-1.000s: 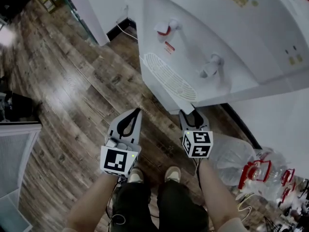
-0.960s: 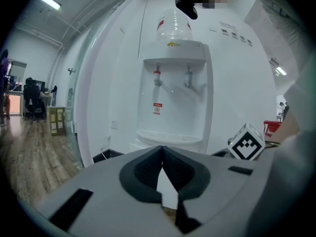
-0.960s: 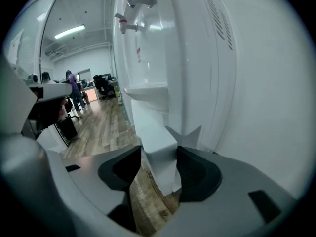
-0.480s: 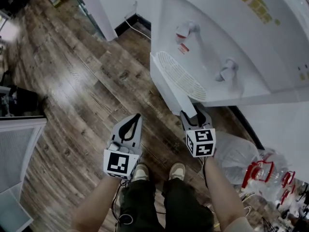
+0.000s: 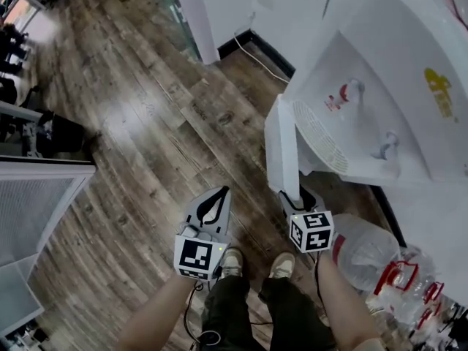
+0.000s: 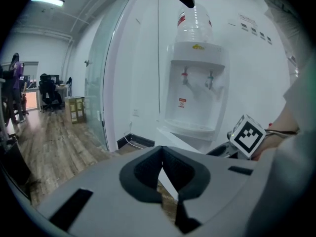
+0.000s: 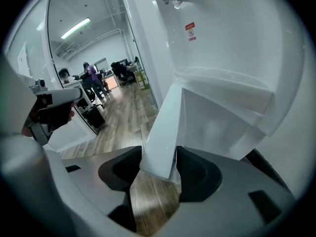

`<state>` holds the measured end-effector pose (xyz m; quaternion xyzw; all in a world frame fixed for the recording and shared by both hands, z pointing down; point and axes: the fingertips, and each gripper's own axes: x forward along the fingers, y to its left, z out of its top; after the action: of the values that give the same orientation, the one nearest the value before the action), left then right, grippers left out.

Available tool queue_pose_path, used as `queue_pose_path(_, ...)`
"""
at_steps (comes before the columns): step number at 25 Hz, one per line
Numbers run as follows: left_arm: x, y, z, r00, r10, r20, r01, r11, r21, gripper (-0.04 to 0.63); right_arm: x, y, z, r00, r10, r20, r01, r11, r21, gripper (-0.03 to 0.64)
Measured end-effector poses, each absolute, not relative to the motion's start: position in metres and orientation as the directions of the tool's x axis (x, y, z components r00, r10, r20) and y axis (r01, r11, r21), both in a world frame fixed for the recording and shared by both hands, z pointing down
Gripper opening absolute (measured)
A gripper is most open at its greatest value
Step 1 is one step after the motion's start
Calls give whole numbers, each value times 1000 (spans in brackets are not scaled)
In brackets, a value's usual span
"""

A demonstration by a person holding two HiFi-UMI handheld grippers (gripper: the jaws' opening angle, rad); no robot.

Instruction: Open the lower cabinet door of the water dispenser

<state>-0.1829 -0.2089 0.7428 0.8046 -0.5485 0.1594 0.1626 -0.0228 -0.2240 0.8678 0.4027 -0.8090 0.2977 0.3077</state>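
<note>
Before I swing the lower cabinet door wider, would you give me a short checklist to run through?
1. Right gripper clamped on the cabinet door edge: ok.
2. Door swung out from the water dispenser: ok, partly open.
3. Left gripper shut, empty, apart from the door: ok.
4. Bottle on the floor apart from the door: ok.
5. Space behind the door free of obstructions: cannot tell.
</note>
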Motion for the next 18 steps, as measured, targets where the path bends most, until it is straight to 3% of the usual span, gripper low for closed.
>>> queue_pose_path(9, -234, -197, 740, 298, -844, 446, -953, -285, 98, 6, -107, -214, 864, -593, -378, 711, -754, 571, -325, 276)
queue_pose_path(18, -282, -195, 743, 241, -856, 456, -969, -235, 72, 6, -185, -229, 863, -657, -325, 681, -656, 691, -304, 275)
